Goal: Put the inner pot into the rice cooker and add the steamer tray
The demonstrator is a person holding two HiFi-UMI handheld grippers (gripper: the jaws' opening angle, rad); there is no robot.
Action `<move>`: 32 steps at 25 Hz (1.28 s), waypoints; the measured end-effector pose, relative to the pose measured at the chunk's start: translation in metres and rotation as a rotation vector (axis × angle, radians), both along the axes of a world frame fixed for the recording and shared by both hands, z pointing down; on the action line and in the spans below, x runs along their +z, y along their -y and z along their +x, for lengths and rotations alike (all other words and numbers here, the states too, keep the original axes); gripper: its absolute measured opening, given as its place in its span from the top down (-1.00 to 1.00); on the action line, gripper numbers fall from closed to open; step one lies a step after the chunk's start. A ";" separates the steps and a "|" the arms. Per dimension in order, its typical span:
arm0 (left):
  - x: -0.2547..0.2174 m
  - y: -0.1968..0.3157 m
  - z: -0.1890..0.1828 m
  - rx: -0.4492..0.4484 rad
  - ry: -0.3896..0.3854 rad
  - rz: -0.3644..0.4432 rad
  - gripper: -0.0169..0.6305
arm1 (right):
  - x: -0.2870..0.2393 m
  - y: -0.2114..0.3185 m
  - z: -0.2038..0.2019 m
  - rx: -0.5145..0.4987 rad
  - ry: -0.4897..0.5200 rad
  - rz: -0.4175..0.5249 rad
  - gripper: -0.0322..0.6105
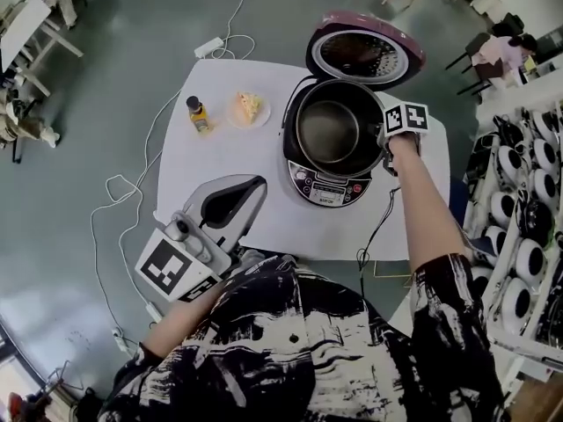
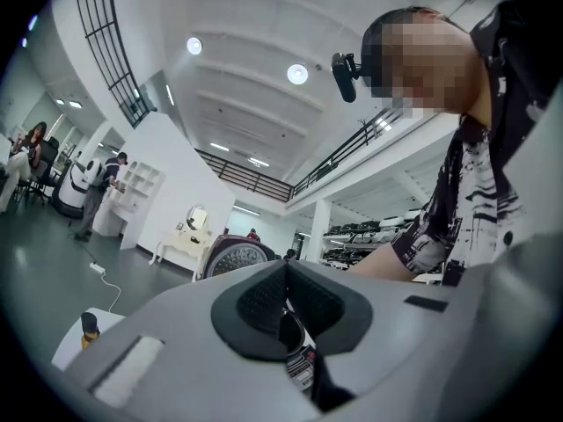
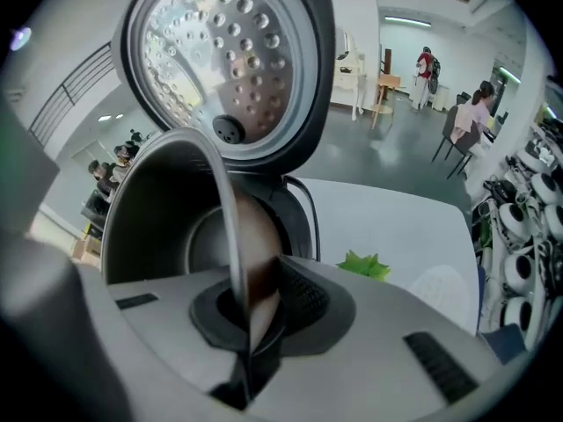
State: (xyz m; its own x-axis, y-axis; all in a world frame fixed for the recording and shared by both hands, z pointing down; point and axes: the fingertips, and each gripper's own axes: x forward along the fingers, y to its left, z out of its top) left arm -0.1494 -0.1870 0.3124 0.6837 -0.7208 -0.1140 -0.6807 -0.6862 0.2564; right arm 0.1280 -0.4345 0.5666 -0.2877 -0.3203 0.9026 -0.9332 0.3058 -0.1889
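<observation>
Right tongs (image 3: 249,288): clamped on the right-hand rim of the inner pot (image 1: 327,130). In your right gripper view the thin metal wall runs straight down between the pads.
Inner pot: in the open mouth of the rice cooker (image 1: 327,190), its dark bowl empty and facing up (whether it sits fully home cannot be told).
Rice cooker: stands toward the far right of the white bench (image 1: 224,161), control panel turned toward you, with a black cord (image 1: 378,227) hanging off the near edge.
Lid (image 1: 365,55): thrown back behind the pot, its perforated silver inner plate on show.
Left tongs (image 2: 283,275): pads together at the tips, nothing between them. You hold them near level above the bench's near left corner, well apart from the cooker.
Bottle (image 1: 199,114): small, dark-capped, upright at the bench's far left.
Plate (image 1: 237,120): just beside the bottle, carrying a yellow wedge of food (image 1: 252,104).
Green leafy sprig (image 3: 365,265): lies on the bench to the cooker's right, seen only in your right gripper view.
</observation>
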 end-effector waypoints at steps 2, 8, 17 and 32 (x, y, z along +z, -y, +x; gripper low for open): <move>0.000 0.000 -0.005 -0.005 -0.003 -0.002 0.93 | 0.003 0.002 -0.001 -0.008 -0.060 0.006 0.88; 0.007 0.002 -0.015 -0.017 -0.010 -0.013 0.93 | 0.013 0.008 0.000 -0.049 -0.178 0.021 0.88; 0.008 0.005 -0.026 -0.013 -0.018 -0.021 0.93 | 0.023 0.007 -0.008 -0.232 -0.408 0.007 0.88; 0.009 0.010 -0.027 0.015 -0.021 -0.021 0.93 | 0.027 0.004 -0.005 -0.260 -0.371 0.053 0.76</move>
